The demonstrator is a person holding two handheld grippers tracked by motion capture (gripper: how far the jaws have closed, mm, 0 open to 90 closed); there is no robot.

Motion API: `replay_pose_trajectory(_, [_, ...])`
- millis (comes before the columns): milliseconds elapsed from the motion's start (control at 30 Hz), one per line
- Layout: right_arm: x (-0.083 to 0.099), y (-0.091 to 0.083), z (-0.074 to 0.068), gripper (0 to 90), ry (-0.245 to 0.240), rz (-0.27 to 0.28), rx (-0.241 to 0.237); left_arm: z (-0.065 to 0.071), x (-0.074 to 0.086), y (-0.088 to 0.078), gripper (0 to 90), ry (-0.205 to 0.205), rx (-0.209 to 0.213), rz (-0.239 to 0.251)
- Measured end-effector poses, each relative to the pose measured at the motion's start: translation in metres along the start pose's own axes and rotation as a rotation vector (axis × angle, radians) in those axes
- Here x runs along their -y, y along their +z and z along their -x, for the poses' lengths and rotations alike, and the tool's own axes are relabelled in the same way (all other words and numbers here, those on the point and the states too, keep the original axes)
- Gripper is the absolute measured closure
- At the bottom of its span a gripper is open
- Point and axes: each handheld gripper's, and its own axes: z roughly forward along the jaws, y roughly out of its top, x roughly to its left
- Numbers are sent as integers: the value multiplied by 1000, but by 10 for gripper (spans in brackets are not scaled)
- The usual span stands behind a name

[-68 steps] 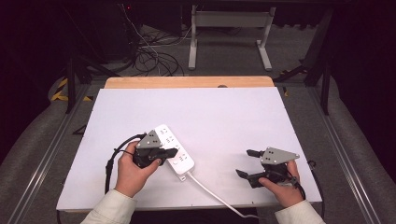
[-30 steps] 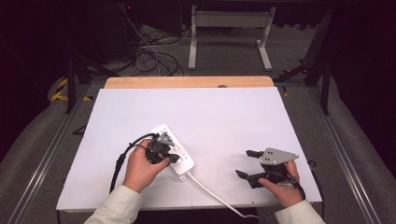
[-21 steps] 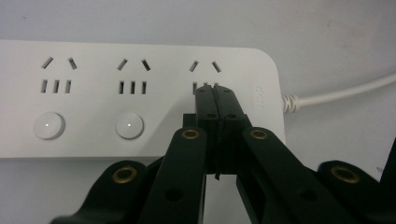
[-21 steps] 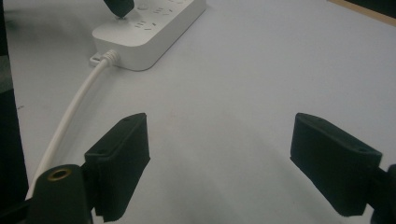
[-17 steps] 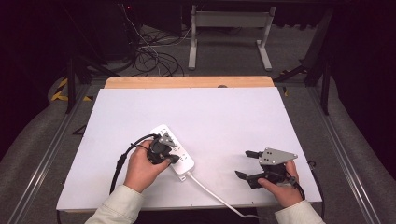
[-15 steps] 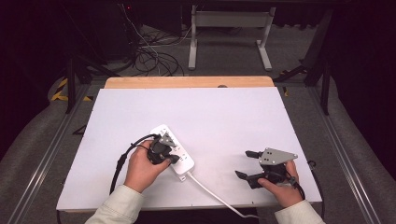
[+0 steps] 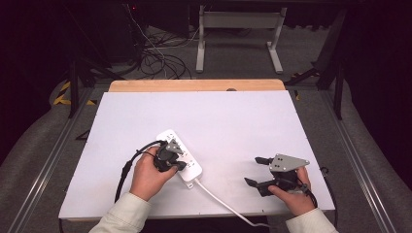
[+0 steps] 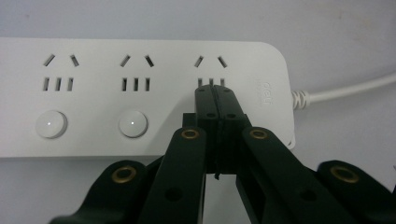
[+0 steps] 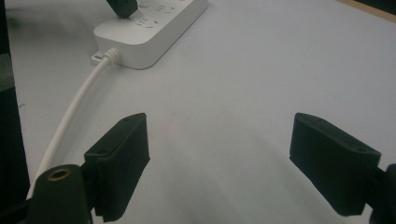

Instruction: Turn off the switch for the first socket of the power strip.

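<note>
— What is the high view showing compared with a couple of seconds back?

— I'm holding my left gripper [image 7: 167, 156] down on the white power strip [image 7: 187, 159], which is lying at an angle on the white table [image 7: 243, 126], near its front left part. Earlier the grey plate on that gripper was facing up; now I've rolled my left hand [image 7: 148, 174] over and the gripper is pointing down at the strip. The strip itself hasn't shifted. My right gripper [image 7: 257, 171] is resting where it was, near the front right edge, well apart from the strip.

— And the left gripper view?

— My jaws are pressed together, tips touching the strip [image 8: 140, 88] at the socket [image 8: 211, 70] nearest the cord [image 8: 345, 88]. They are covering the spot beside the two round buttons [image 8: 133, 123], so I cannot tell what lies under them.

— The right gripper view?

— My jaws are standing spread wide over bare table [image 9: 261, 84], pinching nothing. The strip [image 9: 149, 32] and its cord [image 9: 70, 116] are lying off at upper left.
</note>
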Motion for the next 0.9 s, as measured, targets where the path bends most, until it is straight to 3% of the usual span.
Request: replay_pose_trajectory(900, [0,1,-1,203,0,-5,-4,3,4,1,900,-1,-19,27])
